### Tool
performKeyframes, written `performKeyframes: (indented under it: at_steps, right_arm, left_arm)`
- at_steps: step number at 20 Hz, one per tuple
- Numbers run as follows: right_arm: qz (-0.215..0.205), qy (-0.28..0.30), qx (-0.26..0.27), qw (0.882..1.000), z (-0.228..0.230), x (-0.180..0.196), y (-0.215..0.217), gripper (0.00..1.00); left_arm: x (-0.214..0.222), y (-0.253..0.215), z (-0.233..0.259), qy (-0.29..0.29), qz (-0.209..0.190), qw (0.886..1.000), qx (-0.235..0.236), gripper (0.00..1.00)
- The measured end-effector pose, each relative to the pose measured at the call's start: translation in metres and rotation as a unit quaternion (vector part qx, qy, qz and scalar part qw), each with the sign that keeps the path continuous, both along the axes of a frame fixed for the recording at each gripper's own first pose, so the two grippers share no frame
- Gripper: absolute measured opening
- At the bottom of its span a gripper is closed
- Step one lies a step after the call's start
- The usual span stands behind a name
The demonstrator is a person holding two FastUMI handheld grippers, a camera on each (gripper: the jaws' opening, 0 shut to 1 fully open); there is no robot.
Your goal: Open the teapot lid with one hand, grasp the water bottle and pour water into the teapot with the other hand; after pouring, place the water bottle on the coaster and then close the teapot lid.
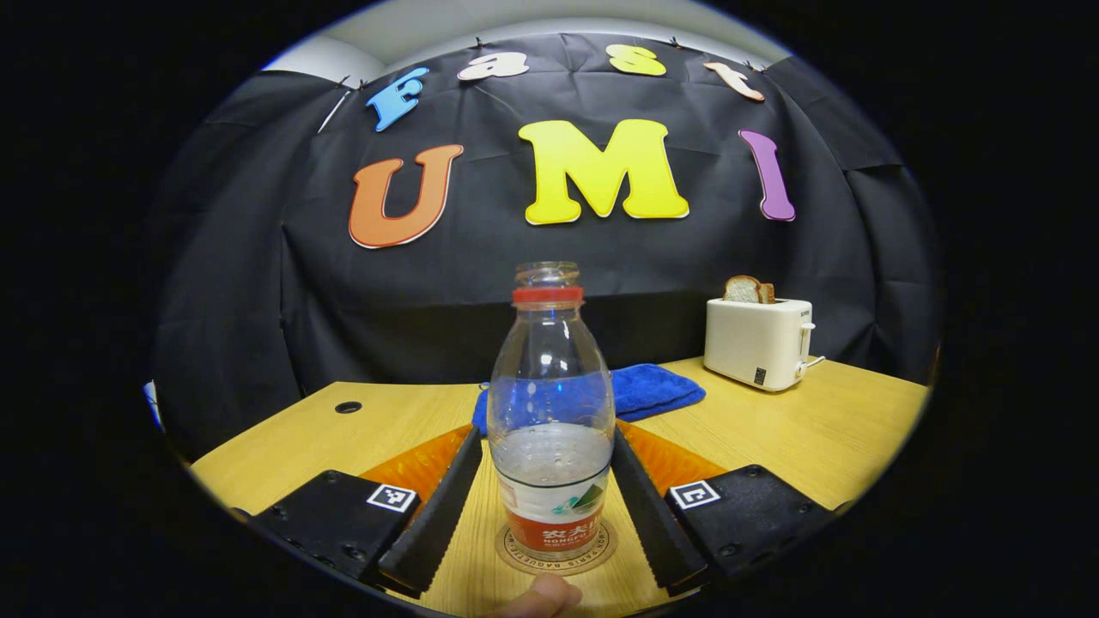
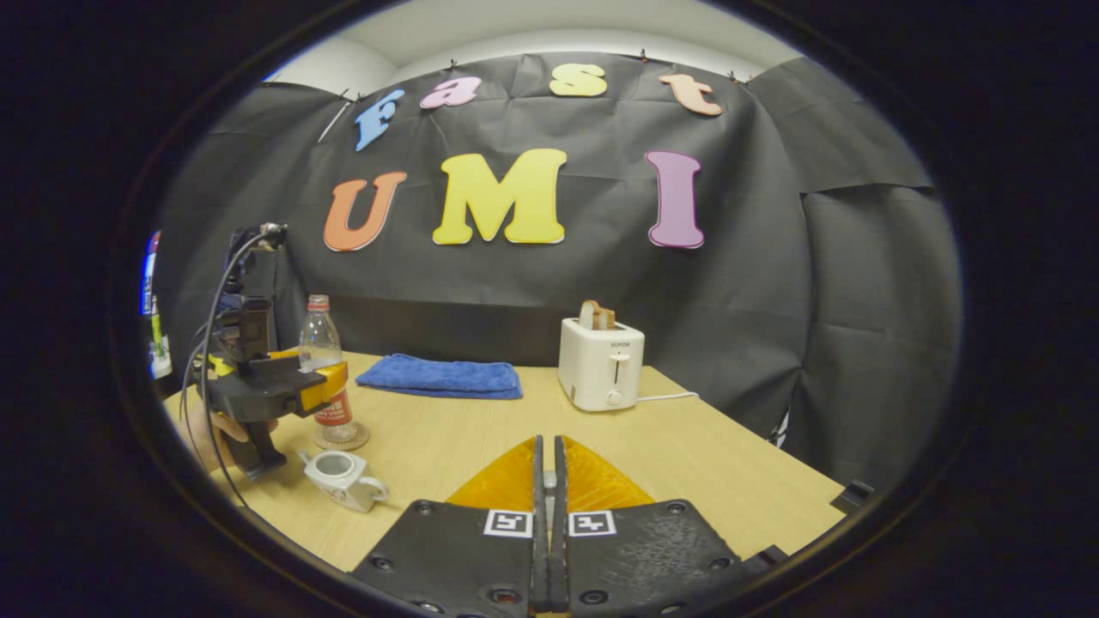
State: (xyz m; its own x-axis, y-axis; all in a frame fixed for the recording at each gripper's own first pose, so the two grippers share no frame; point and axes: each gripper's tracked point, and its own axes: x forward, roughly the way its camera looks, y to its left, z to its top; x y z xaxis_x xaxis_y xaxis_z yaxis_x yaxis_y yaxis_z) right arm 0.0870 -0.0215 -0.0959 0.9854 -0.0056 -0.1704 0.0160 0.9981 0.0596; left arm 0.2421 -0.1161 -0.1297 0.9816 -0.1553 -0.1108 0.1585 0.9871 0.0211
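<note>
A clear water bottle [image 1: 549, 403], red-collared, capless and about a third full, stands upright on a round coaster [image 1: 513, 556]. My left gripper [image 1: 544, 433] has one finger pressed to each side of it, shut on the bottle. The right gripper view shows that same left gripper [image 2: 319, 386], held by a hand, at the bottle [image 2: 322, 343] on the coaster [image 2: 355, 443]. Just in front stands the white teapot [image 2: 341, 477] with its top open. My right gripper [image 2: 549, 439] hovers over the table's middle, shut with a thin slit; a pale sliver between the fingers looks like the teapot lid.
A folded blue towel [image 1: 654, 388] [image 2: 442, 378] lies behind the bottle. A white toaster [image 1: 760, 342] [image 2: 599, 365] with bread in it stands at the back, its cord trailing right. A cable hole [image 1: 348, 407] is at the table's far left.
</note>
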Motion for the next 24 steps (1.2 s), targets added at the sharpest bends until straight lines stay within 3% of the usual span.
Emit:
performKeyframes:
  at_steps: [5, 9, 13, 18, 24]
  right_arm:
    - [0.000, -0.005, -0.004, 1.000, 0.003, -0.002, 0.002, 0.01]
    - [0.000, -0.007, -0.014, 1.000, 0.003, -0.003, 0.006, 0.00]
    - [0.007, -0.014, -0.019, 1.000, 0.007, -0.006, 0.015, 0.01]
    - [0.029, -0.012, -0.023, 0.999, 0.004, -0.005, 0.029, 0.00]
    - [0.077, -0.008, 0.010, 0.997, 0.002, -0.004, 0.060, 0.01]
  left_arm:
    - [-0.022, 0.007, 0.019, -0.006, 0.000, 1.000, 0.008, 0.94]
    - [-0.054, 0.016, 0.039, -0.013, 0.000, 0.999, -0.029, 0.93]
    - [-0.091, 0.044, 0.056, -0.024, 0.028, 0.999, -0.011, 0.93]
    - [-0.135, 0.077, 0.057, -0.026, 0.062, 0.998, -0.001, 0.93]
    - [-0.164, 0.093, 0.060, -0.005, 0.062, 0.998, 0.006, 0.94]
